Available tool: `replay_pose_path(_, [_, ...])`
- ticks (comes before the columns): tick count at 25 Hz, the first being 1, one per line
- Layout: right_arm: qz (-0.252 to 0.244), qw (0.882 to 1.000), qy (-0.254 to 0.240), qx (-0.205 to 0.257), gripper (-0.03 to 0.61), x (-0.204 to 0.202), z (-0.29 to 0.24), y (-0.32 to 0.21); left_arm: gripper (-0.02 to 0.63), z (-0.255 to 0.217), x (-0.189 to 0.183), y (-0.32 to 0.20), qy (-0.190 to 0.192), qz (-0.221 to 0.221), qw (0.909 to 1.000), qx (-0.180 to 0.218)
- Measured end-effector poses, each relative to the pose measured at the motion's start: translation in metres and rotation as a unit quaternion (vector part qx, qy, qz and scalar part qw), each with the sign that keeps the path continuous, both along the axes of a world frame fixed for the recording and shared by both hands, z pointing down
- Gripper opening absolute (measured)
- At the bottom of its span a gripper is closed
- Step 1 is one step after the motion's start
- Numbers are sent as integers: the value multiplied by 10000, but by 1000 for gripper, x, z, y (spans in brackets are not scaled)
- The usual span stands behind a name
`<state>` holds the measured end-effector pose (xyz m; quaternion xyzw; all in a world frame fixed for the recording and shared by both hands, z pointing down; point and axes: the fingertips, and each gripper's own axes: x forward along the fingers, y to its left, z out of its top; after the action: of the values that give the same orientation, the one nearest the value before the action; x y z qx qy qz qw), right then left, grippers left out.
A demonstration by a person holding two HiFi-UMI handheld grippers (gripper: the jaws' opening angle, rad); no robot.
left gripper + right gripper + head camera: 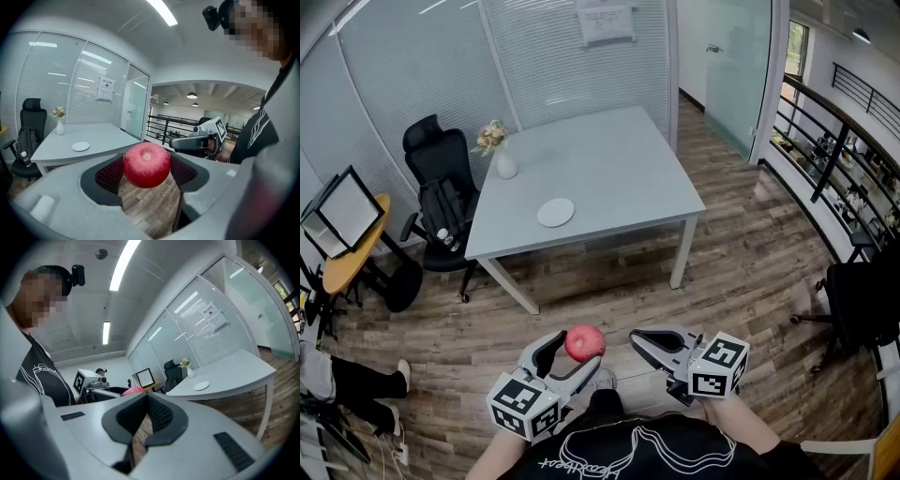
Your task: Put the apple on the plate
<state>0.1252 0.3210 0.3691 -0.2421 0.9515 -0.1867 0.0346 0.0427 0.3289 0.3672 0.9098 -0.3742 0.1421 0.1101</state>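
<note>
A red apple (pixel 584 343) sits between the pads of my left gripper (pixel 577 351), which is shut on it, low over the wooden floor in front of the person. In the left gripper view the apple (pixel 146 165) fills the gap between the jaws. A small white plate (pixel 555 212) lies on the grey table (pixel 619 159), near its front left part and well away from both grippers. My right gripper (pixel 639 341) hovers just right of the apple with its jaws shut and nothing in them. The plate (pixel 201 386) also shows in the right gripper view.
A white vase with flowers (pixel 505 161) stands at the table's left edge. A black office chair (pixel 441 192) sits left of the table, and a monitor on a round wooden stand (pixel 342 220) is further left. A railing (pixel 834 159) runs along the right.
</note>
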Motion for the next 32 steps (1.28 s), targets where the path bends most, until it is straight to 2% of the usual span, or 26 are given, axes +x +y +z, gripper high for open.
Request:
replay_pose_path(11, [-109,9999,76,-85,9,-28,2,-23,316,5,-24,-22,182,-56,9998,-2])
replay_pose_path(19, [-80,9998,188,-61,9,-48,2,-64,316,4,-44,-58,253,-110,9996,87])
replay_pose_path(26, [-169,9997,148,-65,9,-64,7,-113,316,6,-60,-107,247,-173,9995,130])
replay_pose_path(32, [-76,9998,122,-102,9,-72,0,-179,316,-1,-73,-172,211,-163,9995,141])
